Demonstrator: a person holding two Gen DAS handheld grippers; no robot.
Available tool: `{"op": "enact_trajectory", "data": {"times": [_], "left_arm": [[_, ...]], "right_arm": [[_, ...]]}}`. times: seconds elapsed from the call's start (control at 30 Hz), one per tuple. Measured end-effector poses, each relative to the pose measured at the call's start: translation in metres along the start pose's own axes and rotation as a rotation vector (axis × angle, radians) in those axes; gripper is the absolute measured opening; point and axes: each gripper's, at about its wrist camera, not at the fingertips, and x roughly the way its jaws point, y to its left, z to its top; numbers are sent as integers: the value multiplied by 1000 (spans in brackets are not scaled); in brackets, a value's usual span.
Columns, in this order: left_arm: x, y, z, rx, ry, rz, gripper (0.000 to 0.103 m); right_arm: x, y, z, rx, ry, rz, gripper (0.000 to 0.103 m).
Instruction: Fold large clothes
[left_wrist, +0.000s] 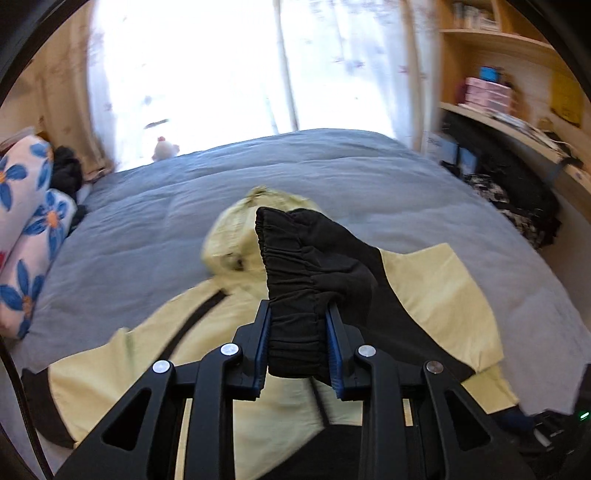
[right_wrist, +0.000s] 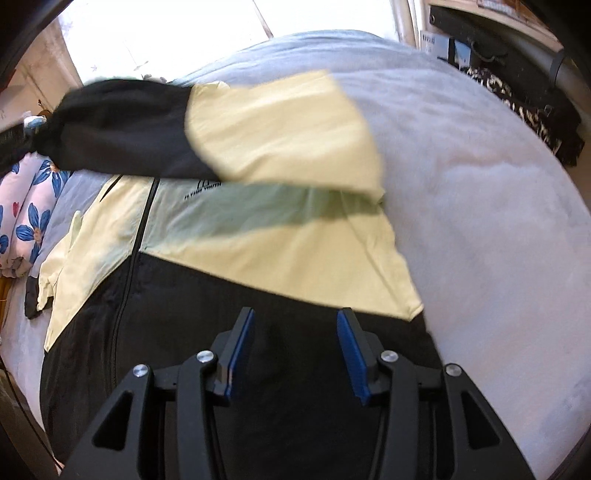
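A pale yellow and black zip jacket (right_wrist: 258, 251) lies spread on the grey duvet (right_wrist: 480, 184). My left gripper (left_wrist: 298, 308) is shut on the black elastic cuff (left_wrist: 295, 258) of one sleeve and holds it up off the bed. In the right wrist view that sleeve (right_wrist: 277, 129) stretches across above the jacket's chest and casts a shadow on it. The yellow hood (left_wrist: 236, 236) lies beyond the cuff. My right gripper (right_wrist: 296, 313) hovers open over the black lower part of the jacket (right_wrist: 184, 332), with nothing between its blue pads.
Floral pillows (left_wrist: 26, 221) line the bed's left side. A small plush toy (left_wrist: 164, 147) sits at the far edge before bright curtains. Wooden shelves (left_wrist: 498, 92) and a dark heap of clothes (left_wrist: 517, 199) stand to the right of the bed.
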Motion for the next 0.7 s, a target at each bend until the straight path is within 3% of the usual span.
{"op": "enact_trajectory", "data": {"times": [0.13,0.23,0.4,0.47,0.53,0.7], "left_arm": [[24,46,-21,-58,82,48,25],[57,75,-50,-118,200,45,27],[93,90,-98,-156,361,64,32],[96,91,-111,-173,379,62,40],[97,94,-121,-205,394,55,62],[99,93,-128,-222,386,27,63]], "right_arm": [[1,-1,5,-14,-6,-33,46],[6,-3,8,-20,4,-44,46],[12,-11,16,-13,12,-59,46],[12,-16,20,-17,2,-63,46],[12,-25,24,-19,-13,-78,46],[26,-43,45,-56,-34,-112,46]]}}
